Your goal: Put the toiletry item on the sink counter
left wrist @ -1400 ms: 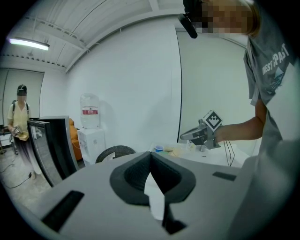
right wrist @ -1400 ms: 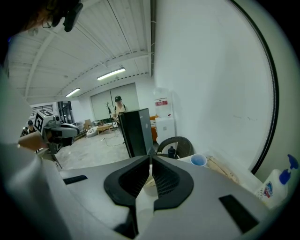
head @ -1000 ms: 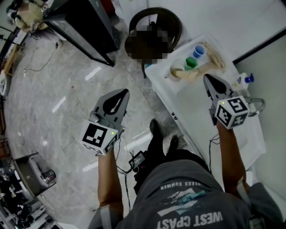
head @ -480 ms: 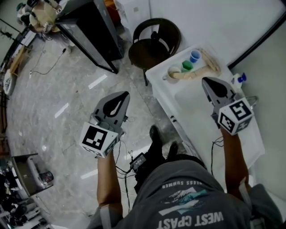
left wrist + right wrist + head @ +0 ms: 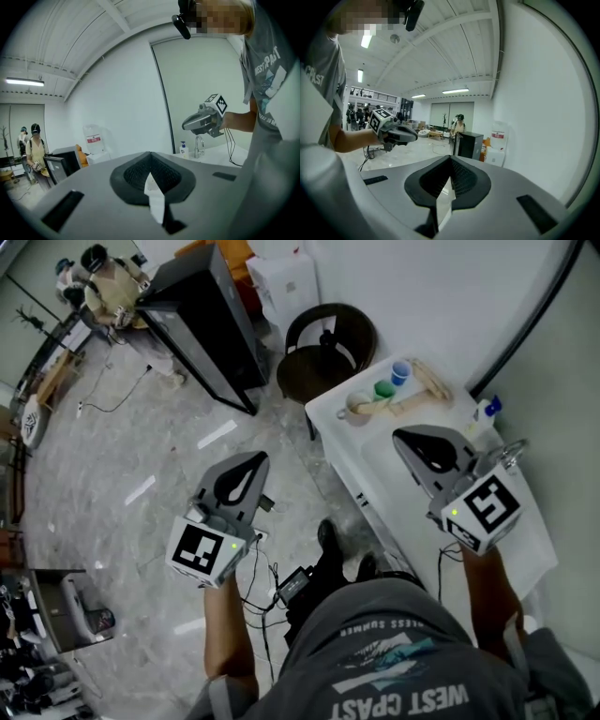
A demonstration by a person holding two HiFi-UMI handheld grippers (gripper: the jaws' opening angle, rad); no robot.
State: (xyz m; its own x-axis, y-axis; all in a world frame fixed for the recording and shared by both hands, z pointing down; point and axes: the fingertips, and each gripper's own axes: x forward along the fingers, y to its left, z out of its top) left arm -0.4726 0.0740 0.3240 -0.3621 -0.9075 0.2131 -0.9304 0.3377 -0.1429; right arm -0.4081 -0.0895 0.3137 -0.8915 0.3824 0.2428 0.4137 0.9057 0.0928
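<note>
In the head view a white sink counter (image 5: 370,465) runs along the right wall. At its far end stand a blue cup (image 5: 401,372), a green cup (image 5: 383,389) and a beige cup (image 5: 357,408), with wooden pieces (image 5: 427,381) beside them. A soap bottle with a blue pump (image 5: 484,414) stands by the faucet (image 5: 512,454). My right gripper (image 5: 419,442) hovers over the counter short of the cups, shut and empty (image 5: 451,177). My left gripper (image 5: 246,467) hangs over the floor left of the counter, shut with nothing in it (image 5: 150,174).
A dark round chair (image 5: 323,341) stands at the counter's far end, with a black cabinet (image 5: 202,329) to its left. Cables and a small device (image 5: 292,582) lie on the marble floor by the person's shoes. People stand far off in the room (image 5: 459,123).
The right gripper has drawn back from the cups toward me and swung its tip leftward. The head view has tilted up. The left gripper has hardly moved.
</note>
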